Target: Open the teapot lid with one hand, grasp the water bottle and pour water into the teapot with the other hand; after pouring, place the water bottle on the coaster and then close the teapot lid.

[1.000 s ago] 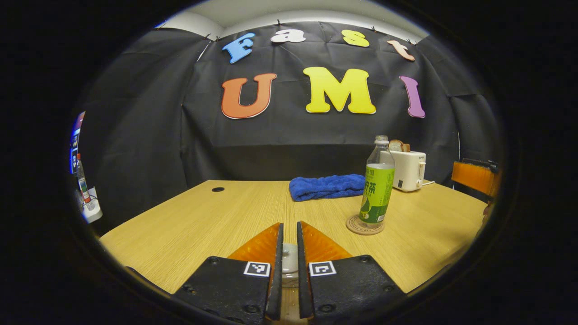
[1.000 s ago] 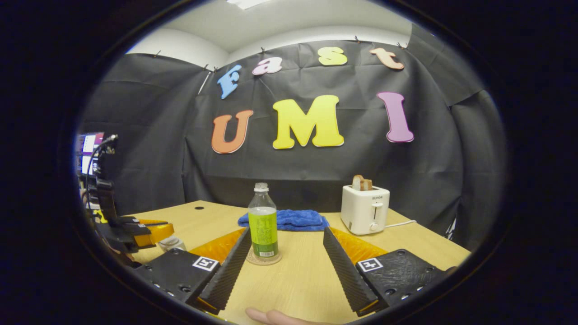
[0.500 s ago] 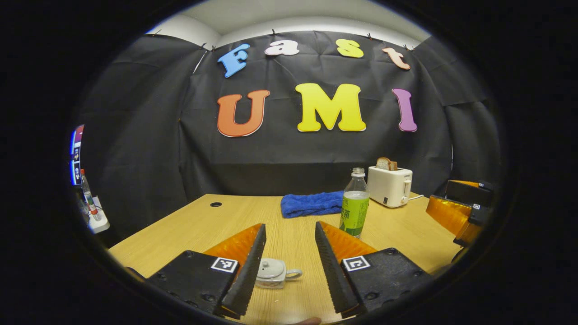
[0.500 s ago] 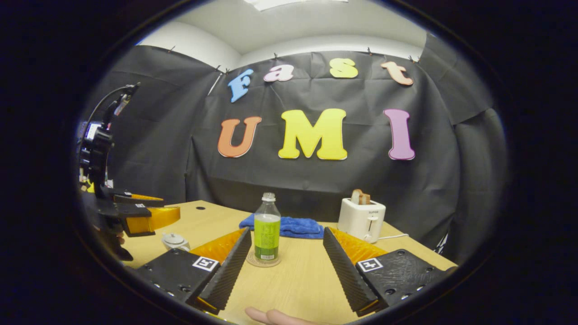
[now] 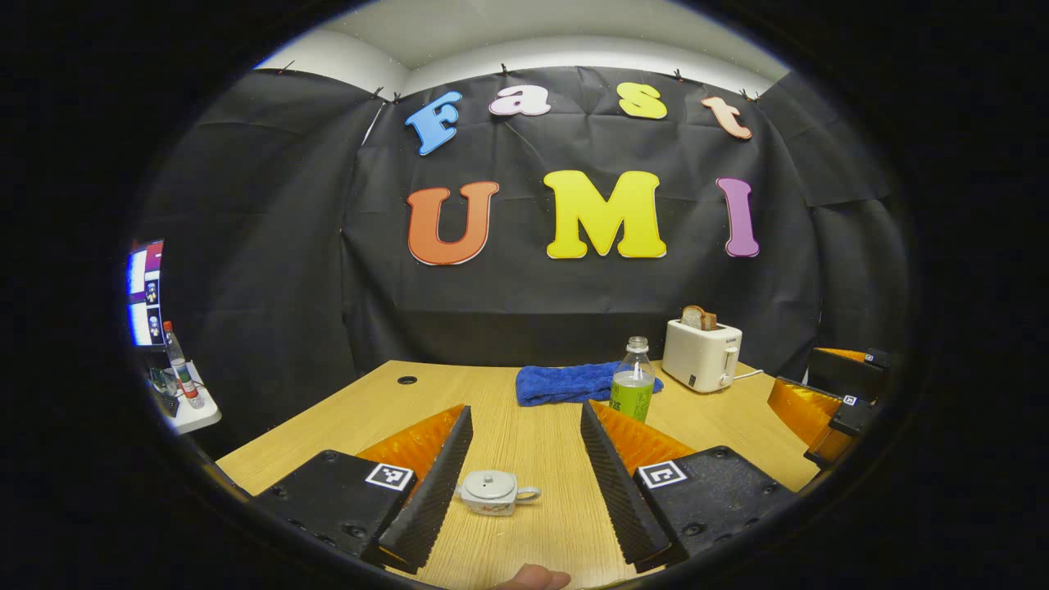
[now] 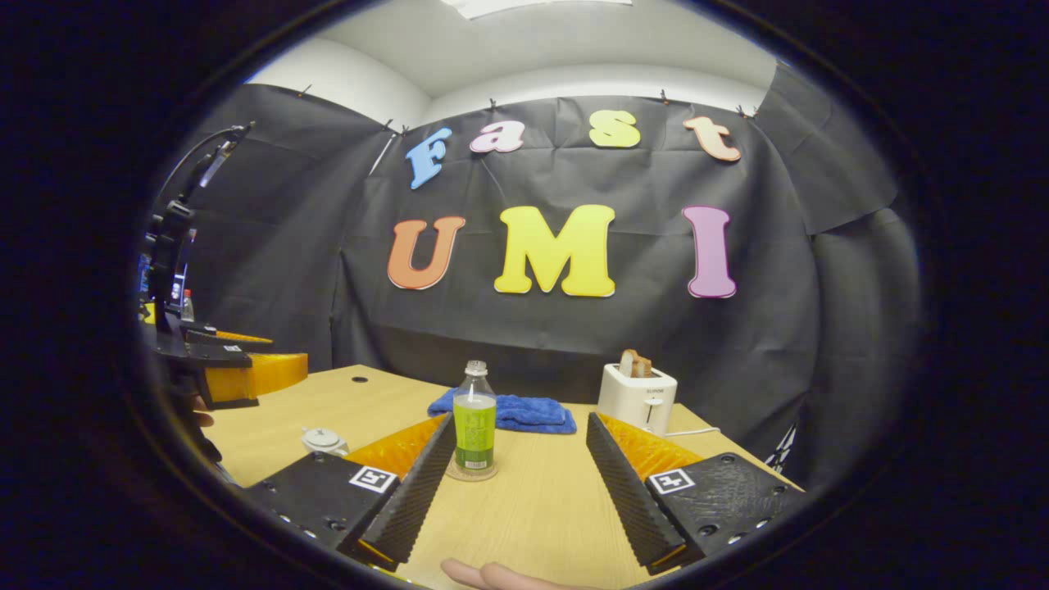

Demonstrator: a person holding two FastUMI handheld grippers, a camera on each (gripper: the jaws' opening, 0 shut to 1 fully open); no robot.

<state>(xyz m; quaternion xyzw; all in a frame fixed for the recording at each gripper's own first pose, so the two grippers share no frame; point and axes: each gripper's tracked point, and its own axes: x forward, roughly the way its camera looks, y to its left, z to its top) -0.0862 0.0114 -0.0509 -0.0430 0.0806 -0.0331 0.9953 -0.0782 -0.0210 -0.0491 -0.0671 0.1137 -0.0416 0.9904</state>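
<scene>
I see the teapot (image 5: 490, 492) with its lid on, low between my left gripper's (image 5: 524, 483) spread fingers; the right gripper (image 6: 520, 483) is also open, facing the bottle (image 6: 474, 418).

- The table (image 5: 524, 434) has a light wood-grain top with a small round hole (image 5: 406, 380) near its far left corner.
- A small white teapot (image 5: 495, 492), lid on, sits on the near part.
- A coaster (image 6: 471, 472) carries the upright water bottle (image 6: 474, 426), toward the middle.
- A folded blue towel (image 5: 565, 383) lies near the far edge.
- A white toaster (image 5: 701, 355) stands at the far right, beside the towel.
</scene>
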